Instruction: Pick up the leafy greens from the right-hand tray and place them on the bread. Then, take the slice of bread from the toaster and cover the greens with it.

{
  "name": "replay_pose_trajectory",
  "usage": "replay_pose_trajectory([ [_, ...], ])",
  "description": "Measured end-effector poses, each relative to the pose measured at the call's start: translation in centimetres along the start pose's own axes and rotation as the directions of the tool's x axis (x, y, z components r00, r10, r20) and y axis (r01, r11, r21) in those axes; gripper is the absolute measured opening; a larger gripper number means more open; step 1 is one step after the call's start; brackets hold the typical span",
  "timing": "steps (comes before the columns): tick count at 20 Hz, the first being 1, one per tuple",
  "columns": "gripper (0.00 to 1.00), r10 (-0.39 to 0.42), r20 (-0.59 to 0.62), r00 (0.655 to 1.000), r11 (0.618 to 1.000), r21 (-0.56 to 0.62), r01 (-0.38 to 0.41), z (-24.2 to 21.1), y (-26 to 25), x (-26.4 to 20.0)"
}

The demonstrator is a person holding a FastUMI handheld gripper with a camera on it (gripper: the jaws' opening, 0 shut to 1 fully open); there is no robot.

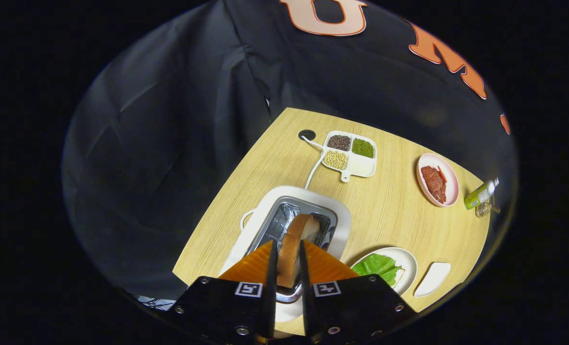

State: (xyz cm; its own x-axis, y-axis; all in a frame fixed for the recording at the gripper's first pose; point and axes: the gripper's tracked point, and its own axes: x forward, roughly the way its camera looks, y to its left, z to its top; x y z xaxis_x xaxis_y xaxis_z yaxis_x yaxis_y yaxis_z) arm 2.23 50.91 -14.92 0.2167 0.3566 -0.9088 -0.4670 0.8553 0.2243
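While the wooden table (390, 211) spreads widest under everything, the white toaster (342, 215) is the biggest thing standing on it, right ahead of the gripper (288, 261). Its metal slot is open at the top, and the slice of bread (295, 244) stands upright over that slot, its lower part pinched between the two orange fingers (251, 263), which press on its flat sides, one on each. A white cord (314, 167) runs from the toaster's far side to a round black hole (307, 134) in the tabletop.

Beyond the toaster lies a white divided tray (361, 165) with four compartments: dark brownish grains (339, 142), green beans (362, 147), pale yellowish beans (335, 159), and one compartment that looks bare.

Just to the right of the fingers sits a white plate (409, 268) holding the leafy greens (379, 268); a bit of tan crust shows at their near edge, so they appear to lie on bread, though most of it is covered. Beside that plate, further right, rests a small white dish (433, 279), its contents not discernible.

Further off to the right, a pink plate (452, 182) carries a piece of red meat (433, 182). Near the table's right edge lies a small green-labelled bottle (481, 194), tilted on its side, with a small clear object touching it that I cannot identify.
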Motion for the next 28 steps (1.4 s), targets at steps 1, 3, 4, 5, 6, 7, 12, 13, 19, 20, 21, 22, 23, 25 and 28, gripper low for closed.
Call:
replay_pose_trajectory([
  [1,0.21,-0.001,0.019,1.0,1.0,0.002,0.001,0.2,-0.3,-0.3],
  [3,0.14,0.024,0.058,0.998,1.0,-0.002,-0.024,0.6,-0.6,-1.3],
  [4,0.12,0.046,0.075,0.996,0.999,0.007,-0.047,0.6,-0.6,-2.1],
  [5,0.12,0.067,0.096,0.993,0.998,0.011,-0.068,0.6,-0.5,-2.8],
  [6,0.11,0.089,0.12,0.989,0.996,0.015,-0.092,0.8,-0.6,-3.9],
  [7,0.11,0.106,0.147,0.983,0.994,0.017,-0.11,1.0,-0.8,-4.8],
  [12,0.11,0.228,0.279,0.933,0.965,0.064,-0.255,0.6,-2.0,-10.8],
  [13,0.11,0.233,0.297,0.926,0.964,0.057,-0.26,0.4,-2.6,-11.7],
  [19,0.11,0.284,0.335,0.898,0.944,0.066,-0.323,-2.4,-6.0,-14.3],
  [20,0.11,0.287,0.334,0.898,0.94,0.08,-0.331,-3.1,-6.7,-14.0],
  [21,0.11,0.297,0.328,0.897,0.935,0.089,-0.342,-3.8,-7.2,-13.7],
  [22,0.11,0.303,0.323,0.897,0.931,0.102,-0.351,-4.4,-7.9,-13.3],
  [23,0.11,0.309,0.314,0.897,0.927,0.109,-0.358,-5.2,-8.6,-12.8],
  [25,0.11,0.321,0.292,0.901,0.92,0.127,-0.37,-6.8,-9.6,-11.4],
  [28,0.11,0.338,0.271,0.902,0.906,0.167,-0.389,-9.1,-11.2,-9.3],
])
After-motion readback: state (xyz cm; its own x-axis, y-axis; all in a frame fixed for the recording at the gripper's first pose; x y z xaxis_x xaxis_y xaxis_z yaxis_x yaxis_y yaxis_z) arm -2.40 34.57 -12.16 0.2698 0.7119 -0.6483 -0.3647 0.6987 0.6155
